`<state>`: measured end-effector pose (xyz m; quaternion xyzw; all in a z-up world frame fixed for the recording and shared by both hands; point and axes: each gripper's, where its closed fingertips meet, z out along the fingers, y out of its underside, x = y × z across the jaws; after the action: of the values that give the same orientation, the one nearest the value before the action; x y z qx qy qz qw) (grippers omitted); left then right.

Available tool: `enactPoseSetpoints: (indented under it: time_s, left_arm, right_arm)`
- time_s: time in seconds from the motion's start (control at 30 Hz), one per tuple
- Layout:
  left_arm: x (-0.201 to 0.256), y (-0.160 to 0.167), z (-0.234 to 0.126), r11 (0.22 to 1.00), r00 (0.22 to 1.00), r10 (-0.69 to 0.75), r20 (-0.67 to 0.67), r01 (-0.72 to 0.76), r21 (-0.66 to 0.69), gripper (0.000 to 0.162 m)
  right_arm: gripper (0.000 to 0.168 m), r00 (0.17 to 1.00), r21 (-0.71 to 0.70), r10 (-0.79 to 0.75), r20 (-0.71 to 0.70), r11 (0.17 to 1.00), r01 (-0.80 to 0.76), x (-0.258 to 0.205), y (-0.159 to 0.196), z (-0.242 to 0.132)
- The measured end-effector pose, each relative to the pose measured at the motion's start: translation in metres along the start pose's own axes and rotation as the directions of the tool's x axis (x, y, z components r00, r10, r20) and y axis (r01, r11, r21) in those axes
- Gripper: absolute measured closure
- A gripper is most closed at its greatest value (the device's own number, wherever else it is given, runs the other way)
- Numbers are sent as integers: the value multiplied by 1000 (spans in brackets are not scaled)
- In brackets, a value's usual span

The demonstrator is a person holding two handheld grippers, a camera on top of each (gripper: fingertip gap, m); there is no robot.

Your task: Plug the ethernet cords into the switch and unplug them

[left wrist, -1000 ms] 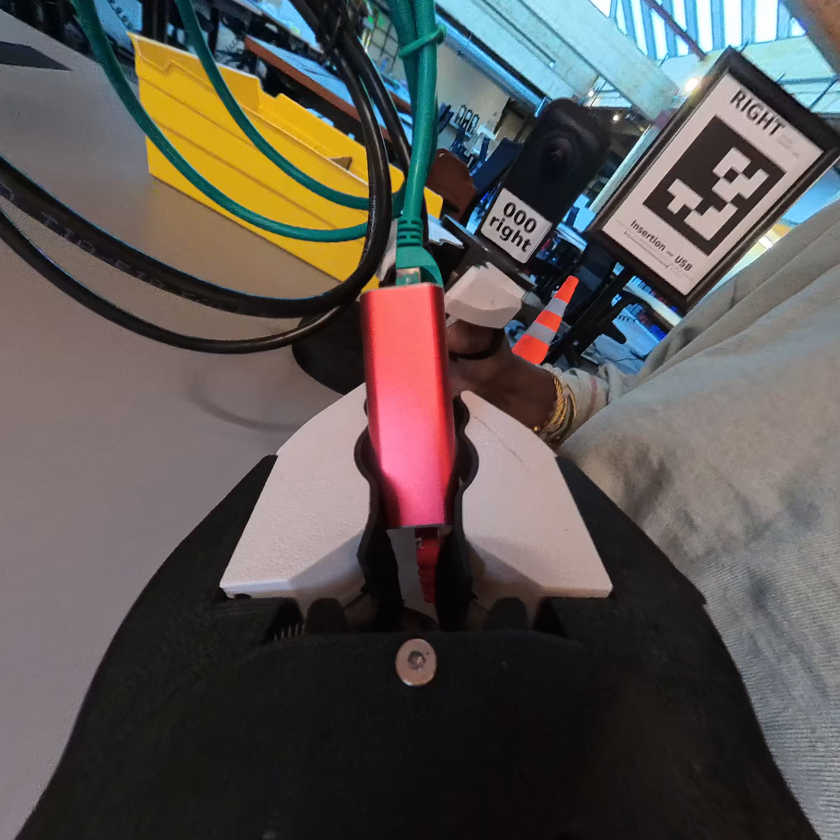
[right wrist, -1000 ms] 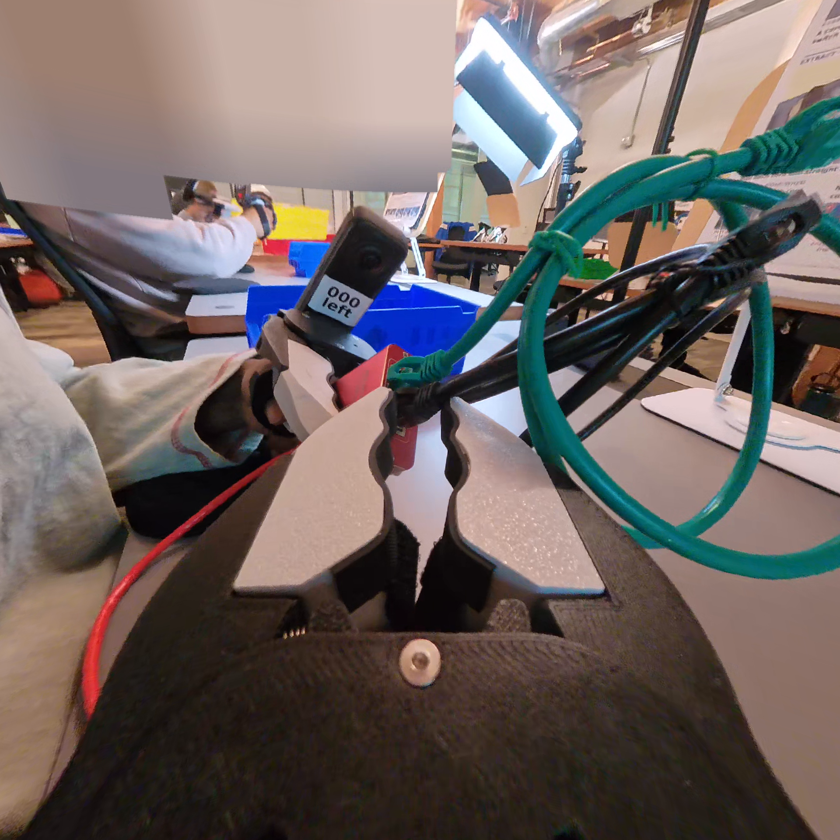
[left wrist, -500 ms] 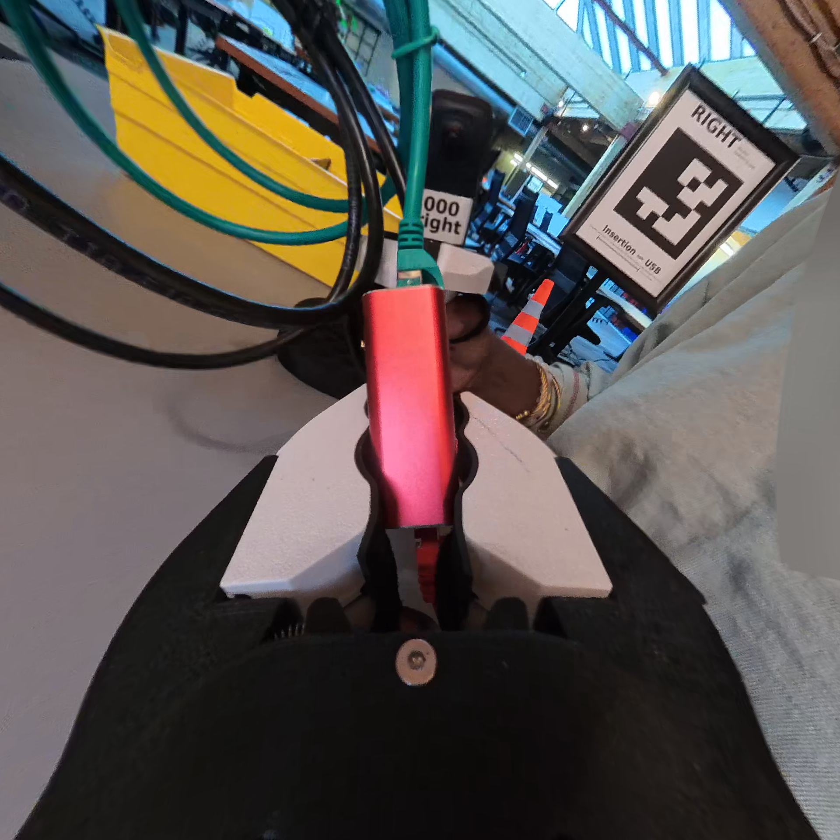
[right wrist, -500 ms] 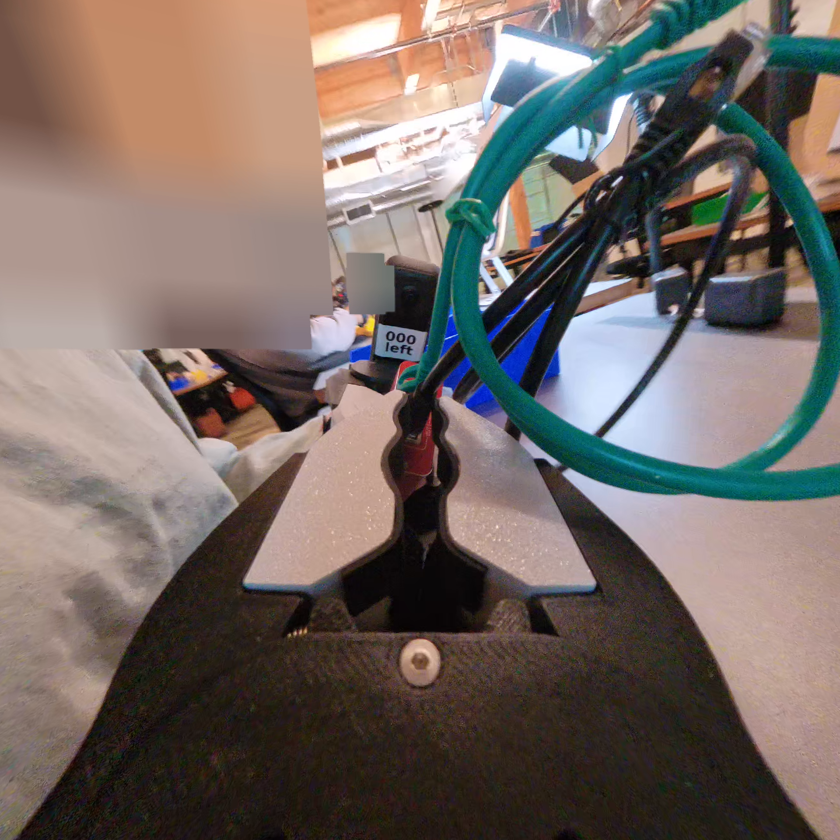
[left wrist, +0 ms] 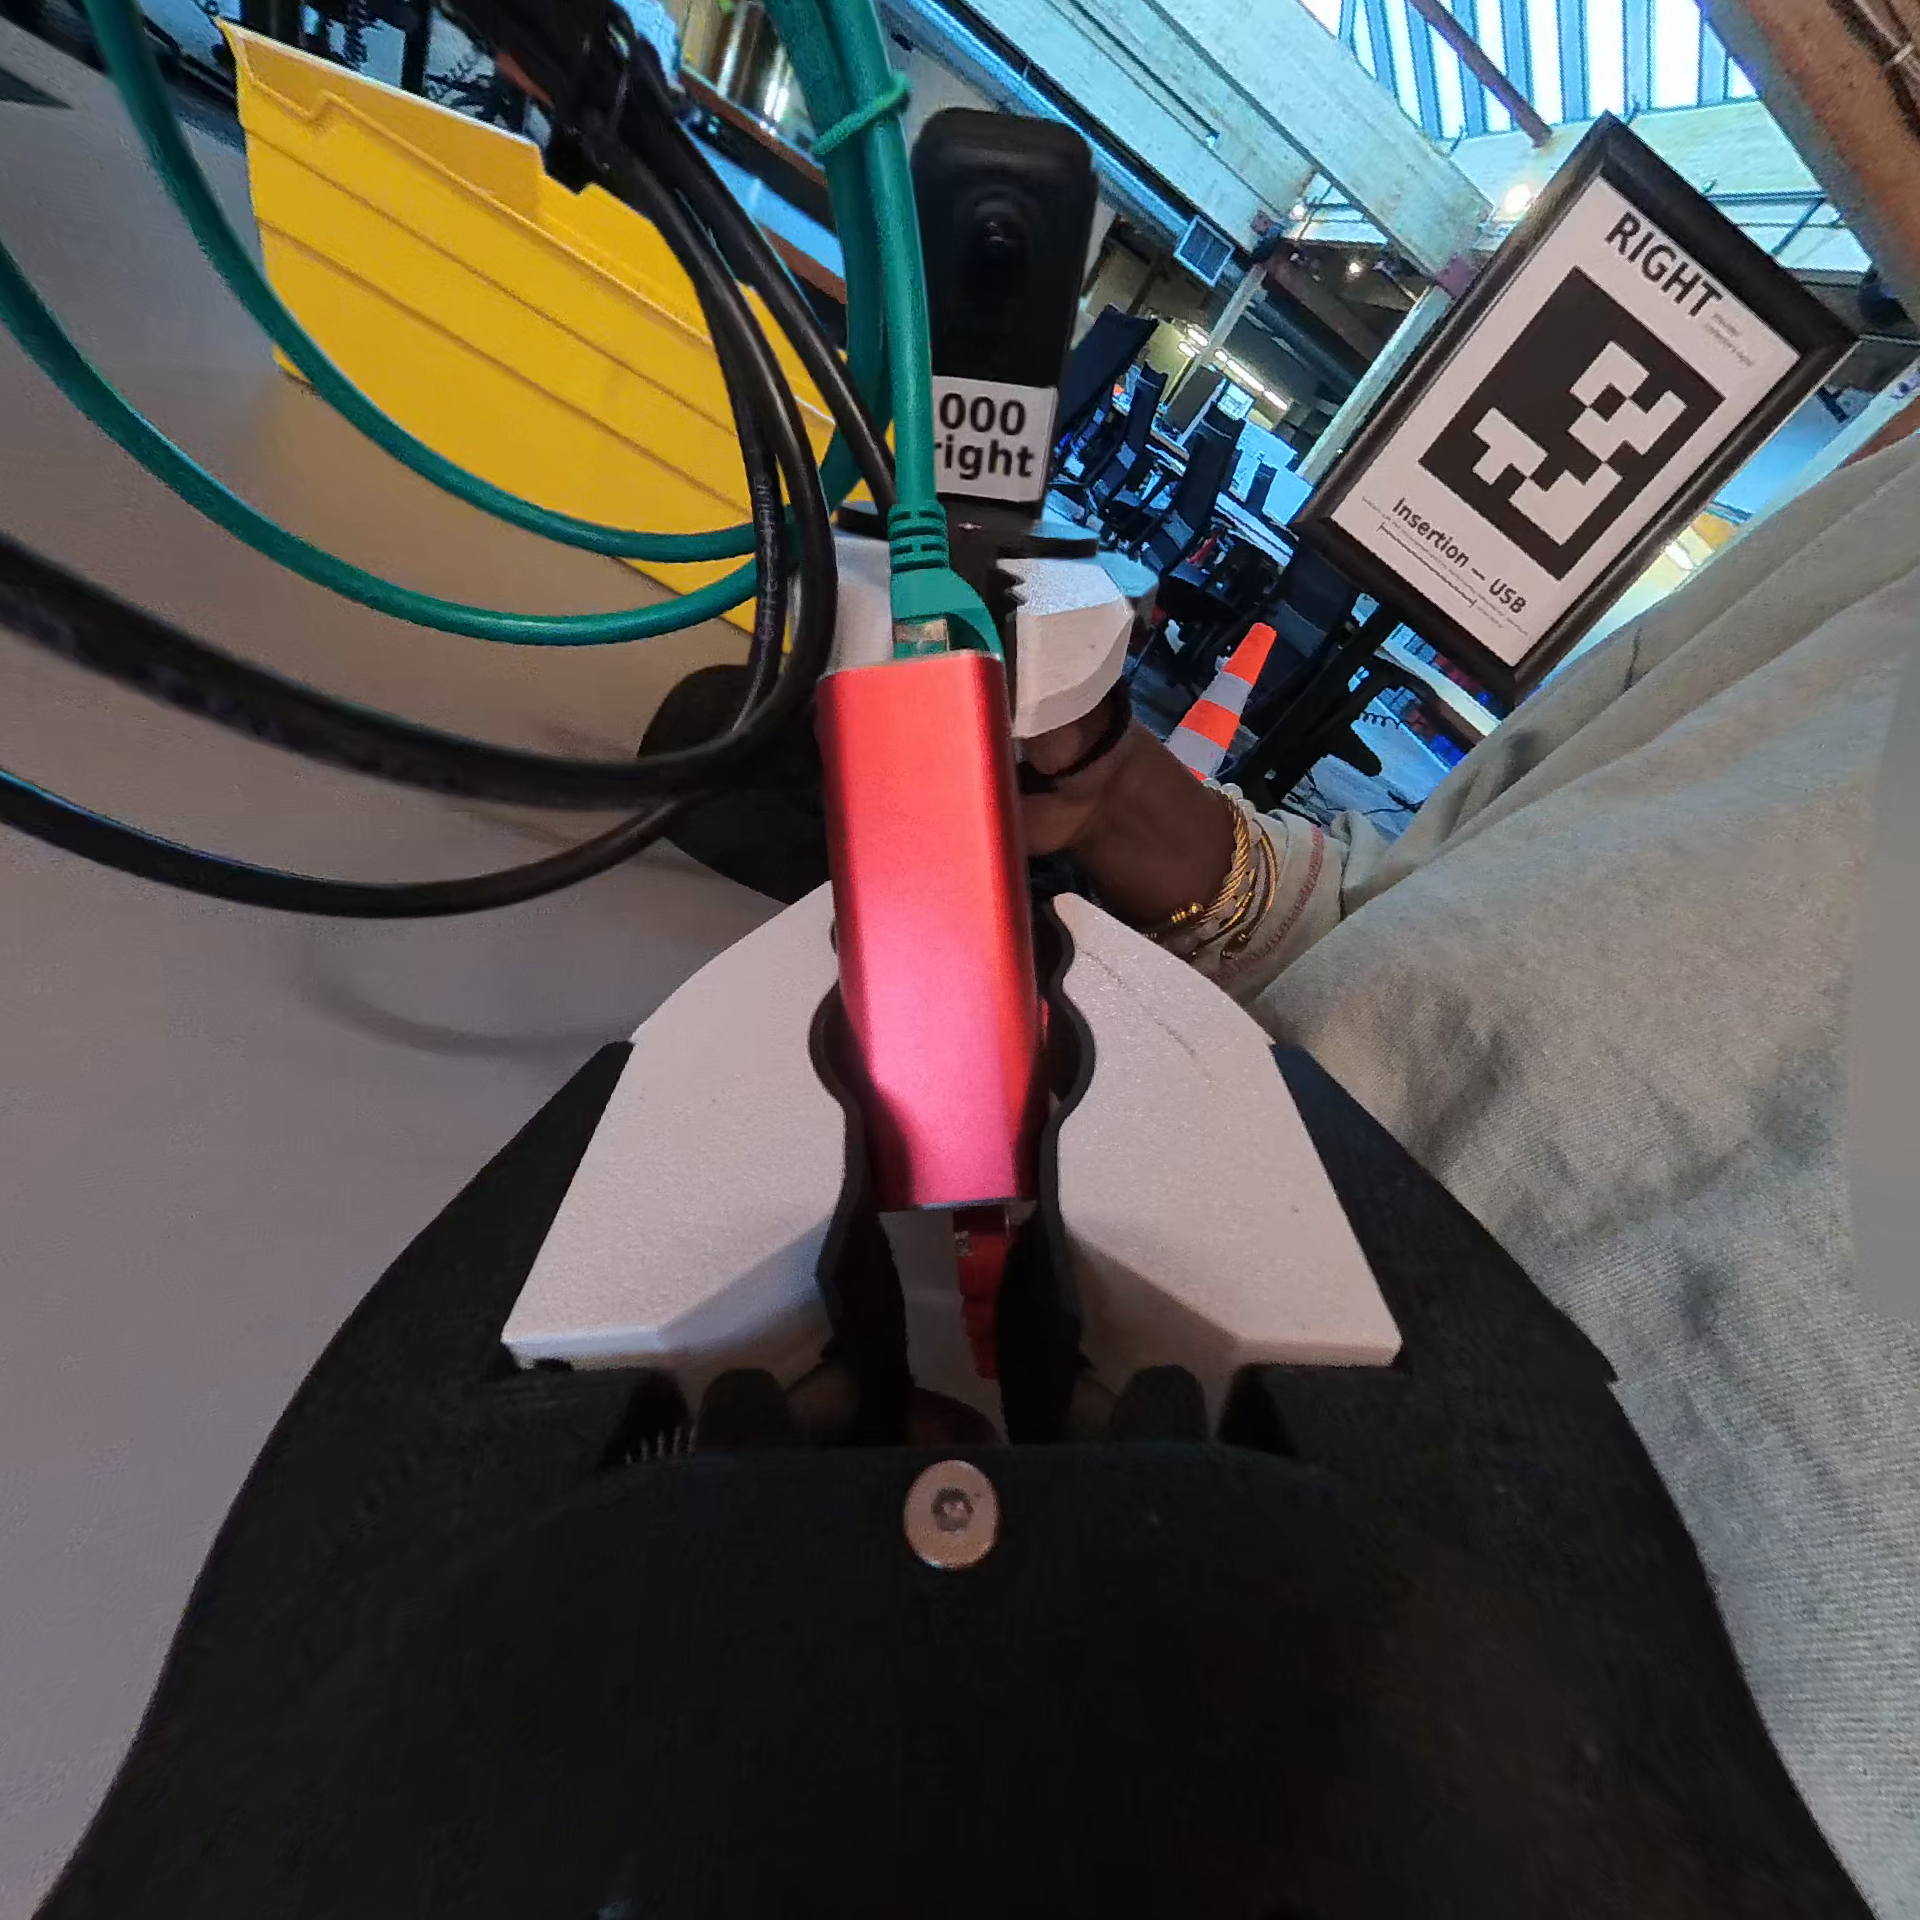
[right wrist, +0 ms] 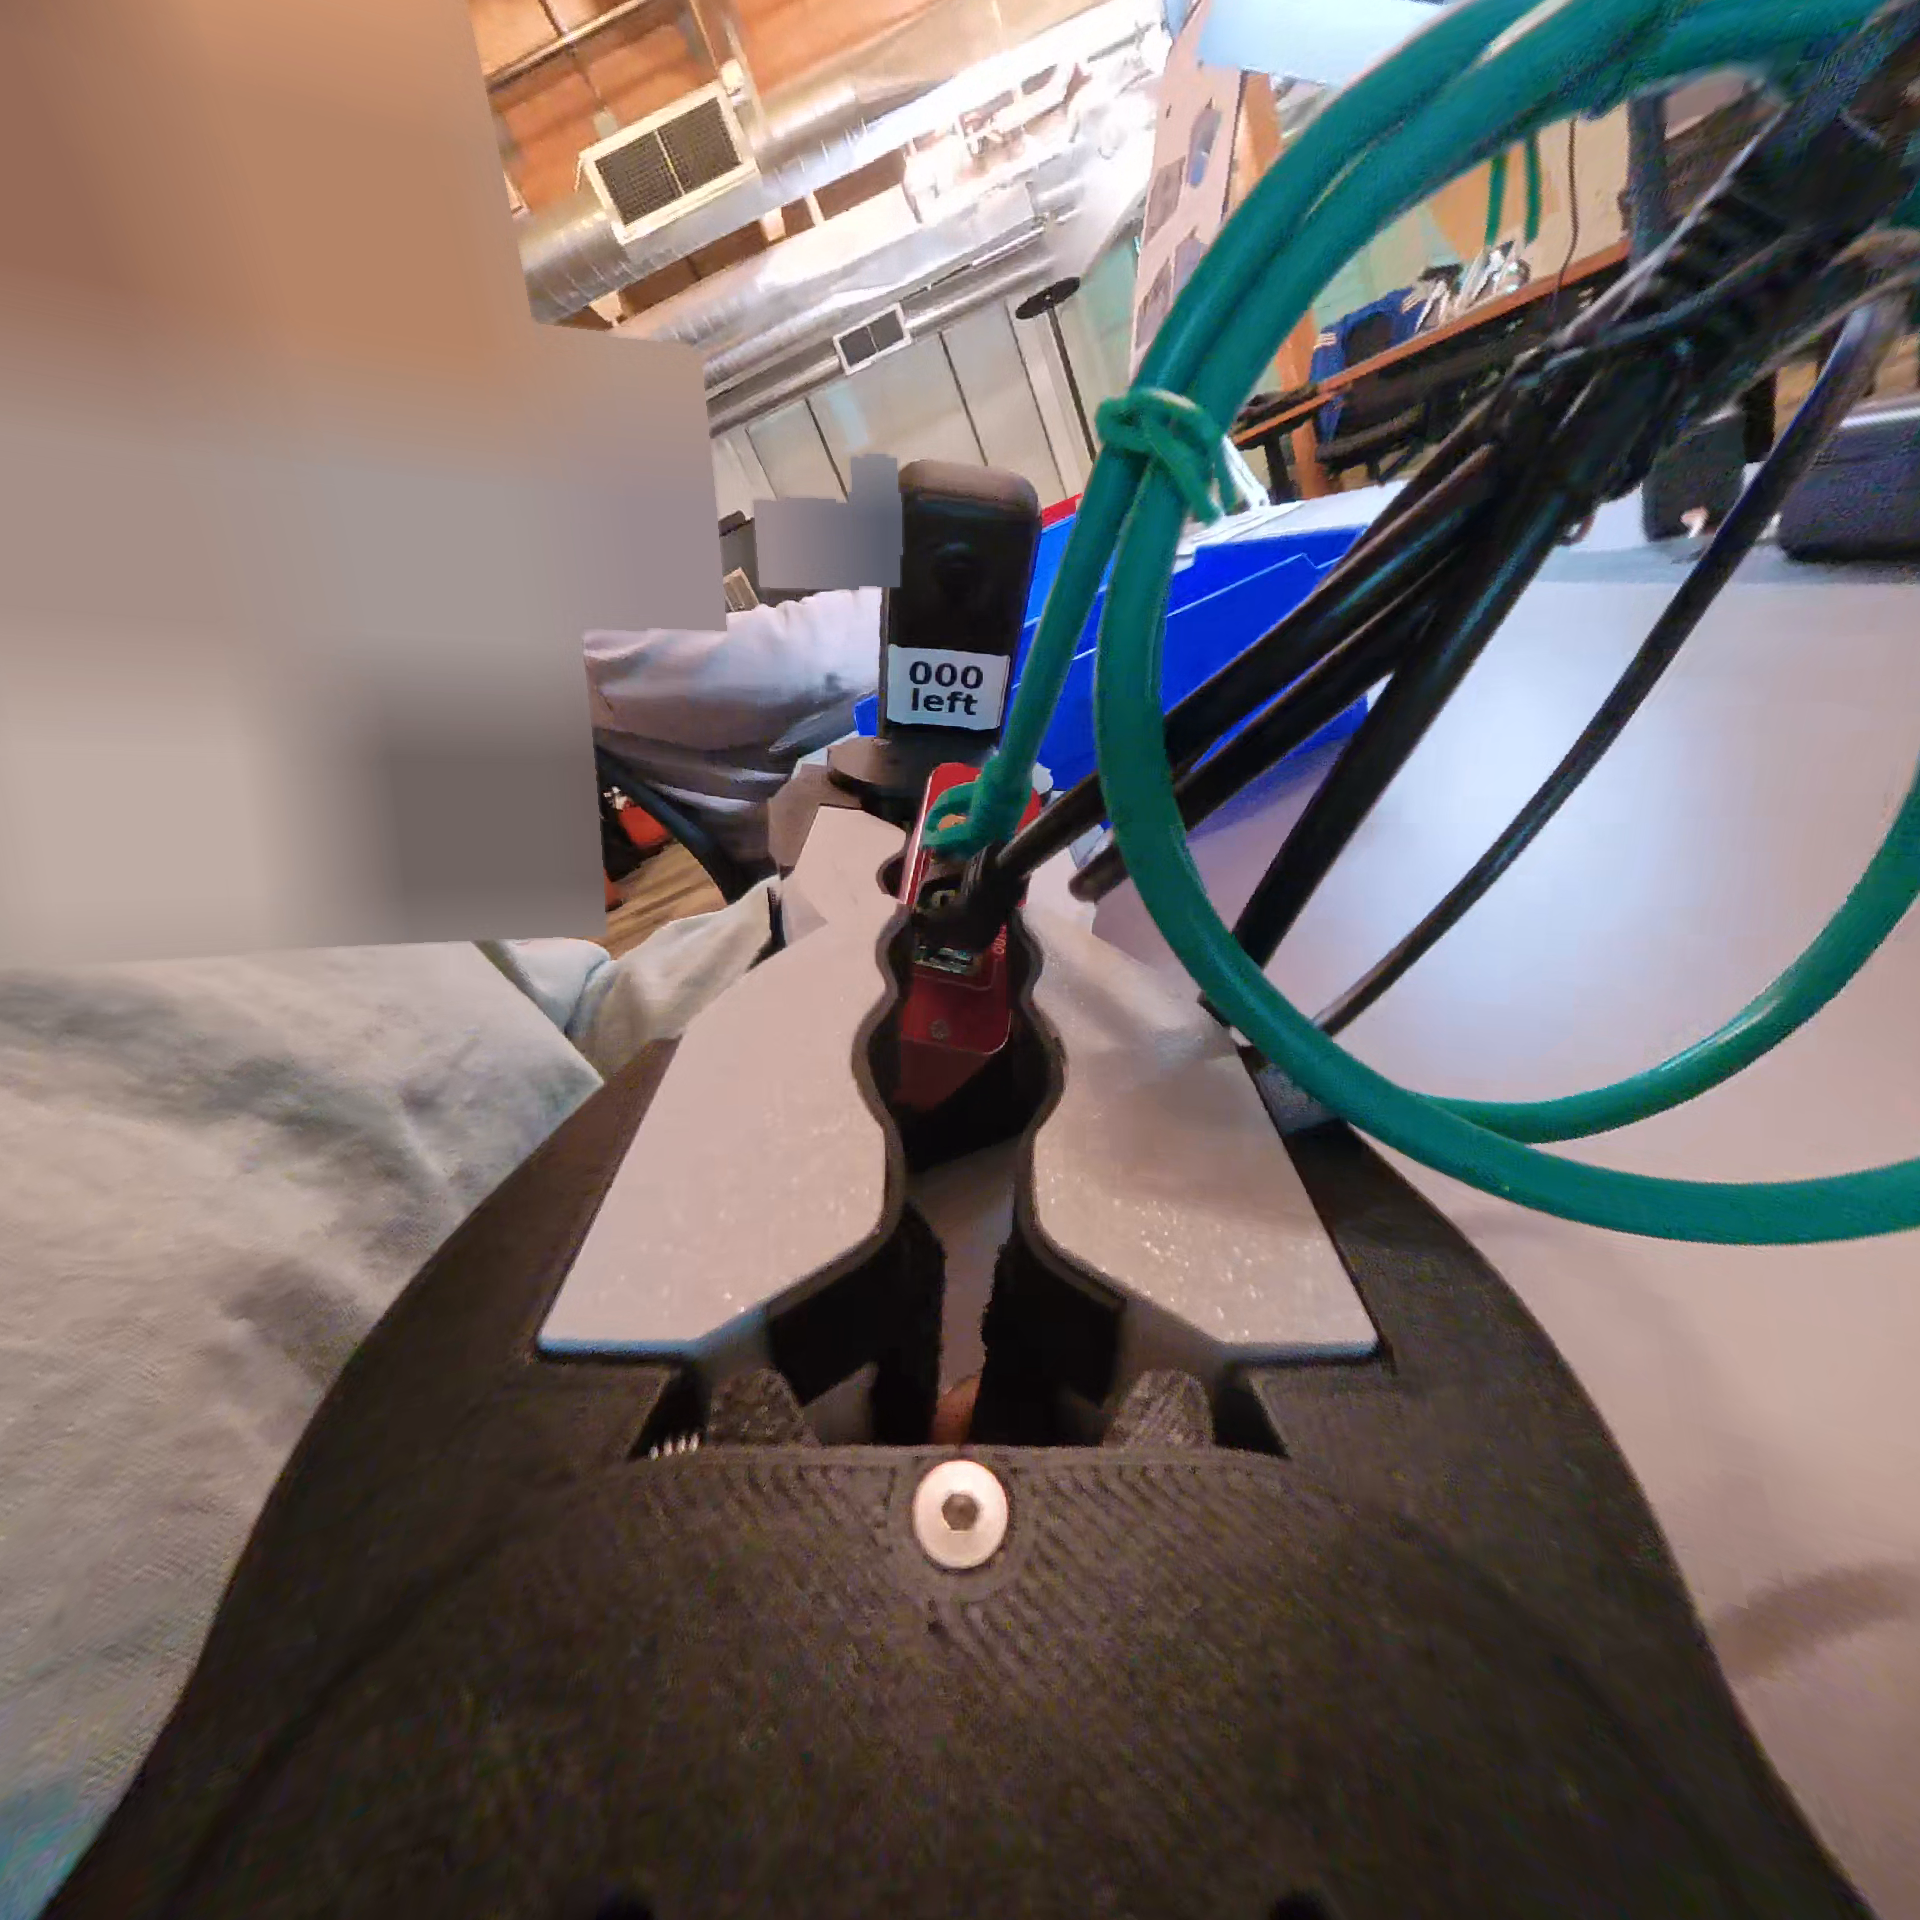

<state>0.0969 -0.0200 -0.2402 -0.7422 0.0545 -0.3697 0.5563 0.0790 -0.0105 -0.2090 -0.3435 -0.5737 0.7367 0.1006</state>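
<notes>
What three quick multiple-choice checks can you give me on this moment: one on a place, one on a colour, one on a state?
1. Where does the green cord end?
A. plugged into the switch
B. hanging free
C. lying loose

2. What colour is the switch body?
A. blue
B. red
C. silver

3. How are the left tongs?
A. open, empty
B. out of view
C. shut on the switch

Answers: 1 A, the left wrist view shows its plug seated in the switch's far end. 2 B, the casing is shiny red. 3 C, both fingers press against its sides.
</notes>
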Motion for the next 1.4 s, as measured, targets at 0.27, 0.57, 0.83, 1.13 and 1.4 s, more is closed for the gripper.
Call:
enactPoseSetpoints:
  time_s: [0.27, 0.57, 0.83, 1.13, 1.4]
  left_arm:
    - [-4, 3, 2, 1000, 999, 12, 43, -11, -23, 131]
    - [-4, -1, 0, 1000, 999, 5, 35, -5, 12, 132]
    - [6, -11, -9, 995, 999, 3, -41, 1, 97, 132]
    - [9, -12, -10, 995, 998, 23, -56, -18, 99, 132]
    - [20, -25, -17, 976, 990, 114, -86, -96, 194, 131]
  right_arm:
    - [153, 999, 5, 46, 12, 999, -46, 2, 1, 0]
    - [152, 932, 7, -298, -208, 952, 306, 5, -4, 0]
    - [155, 949, 263, -205, -240, 927, 267, 8, -36, -23]
    - [155, 881, -148, -331, -338, 943, 297, 25, -18, -52]
    - [155, 848, -423, -436, -302, 858, 291, 29, 18, -34]
